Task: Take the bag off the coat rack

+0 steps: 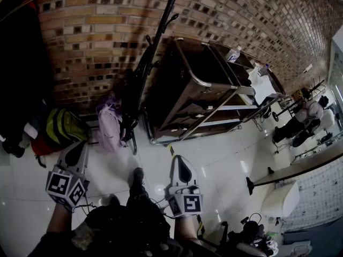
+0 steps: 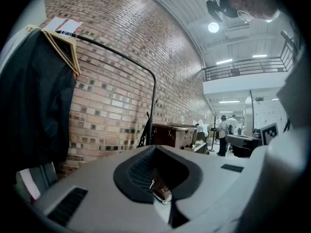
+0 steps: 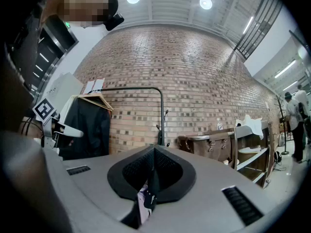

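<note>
A lilac bag (image 1: 109, 126) hangs low beside the foot of the black coat rack (image 1: 153, 47), which stands against the brick wall. My left gripper (image 1: 80, 146) points at the floor just below and left of the bag, a short way from it. Its jaws are shut with nothing in them. My right gripper (image 1: 179, 159) is further right, over white floor, jaws together and empty. In the left gripper view the gripper (image 2: 154, 147) faces the rack pole (image 2: 153, 110). A sliver of lilac shows under the jaws in the right gripper view (image 3: 142, 203).
A dark coat (image 1: 21, 63) on a hanger fills the far left, with a yellow-green bag (image 1: 63, 127) below it. A brown metal-framed trolley (image 1: 203, 90) stands right of the rack. People stand far right (image 1: 305, 116). My shoe (image 1: 137, 176) is on the tiles.
</note>
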`<state>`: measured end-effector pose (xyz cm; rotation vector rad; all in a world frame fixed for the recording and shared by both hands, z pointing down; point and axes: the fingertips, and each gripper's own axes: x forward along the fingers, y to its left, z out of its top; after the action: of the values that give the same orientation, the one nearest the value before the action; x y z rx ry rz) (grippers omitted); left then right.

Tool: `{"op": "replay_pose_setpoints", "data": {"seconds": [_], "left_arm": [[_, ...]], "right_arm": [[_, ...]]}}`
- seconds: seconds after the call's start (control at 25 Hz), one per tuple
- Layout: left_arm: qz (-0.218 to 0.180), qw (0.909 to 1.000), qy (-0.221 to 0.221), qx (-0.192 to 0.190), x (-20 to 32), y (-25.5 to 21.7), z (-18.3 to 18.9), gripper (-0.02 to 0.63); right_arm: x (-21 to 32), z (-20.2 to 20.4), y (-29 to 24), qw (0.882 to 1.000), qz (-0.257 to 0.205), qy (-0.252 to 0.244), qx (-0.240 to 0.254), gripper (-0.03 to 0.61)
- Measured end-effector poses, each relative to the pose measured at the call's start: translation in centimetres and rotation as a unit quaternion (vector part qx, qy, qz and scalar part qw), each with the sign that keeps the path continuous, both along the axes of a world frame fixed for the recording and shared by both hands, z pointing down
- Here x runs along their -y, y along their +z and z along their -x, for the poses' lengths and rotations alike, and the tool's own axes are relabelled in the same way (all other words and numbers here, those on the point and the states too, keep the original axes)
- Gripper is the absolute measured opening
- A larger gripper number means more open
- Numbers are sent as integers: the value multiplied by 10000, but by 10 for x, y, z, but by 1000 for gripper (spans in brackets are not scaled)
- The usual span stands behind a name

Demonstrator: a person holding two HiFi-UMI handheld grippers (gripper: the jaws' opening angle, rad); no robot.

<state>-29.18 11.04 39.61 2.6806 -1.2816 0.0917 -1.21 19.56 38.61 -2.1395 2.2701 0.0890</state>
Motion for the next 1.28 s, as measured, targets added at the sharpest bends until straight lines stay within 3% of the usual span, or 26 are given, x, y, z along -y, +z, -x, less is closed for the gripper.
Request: {"op": "replay_pose_setpoints", "data": {"seconds": [0.16, 0.44, 1.0, 1.28], "left_arm": [[-69, 9998, -78, -180, 15, -1, -10, 26], [-102, 9995, -269, -157, 70, 2, -37, 26], [-289, 9995, 69, 45, 206, -2, -153, 26], [-317, 9992, 24, 261, 276, -1, -210, 28]], "right_arm": [[26, -8, 8, 9999, -72, -116, 69, 11], [105, -29, 5, 9988, -215, -428, 96, 11], [248, -107, 8, 9974, -217, -670, 182, 10], [299, -151, 9, 9971, -130, -727, 186, 11]]}}
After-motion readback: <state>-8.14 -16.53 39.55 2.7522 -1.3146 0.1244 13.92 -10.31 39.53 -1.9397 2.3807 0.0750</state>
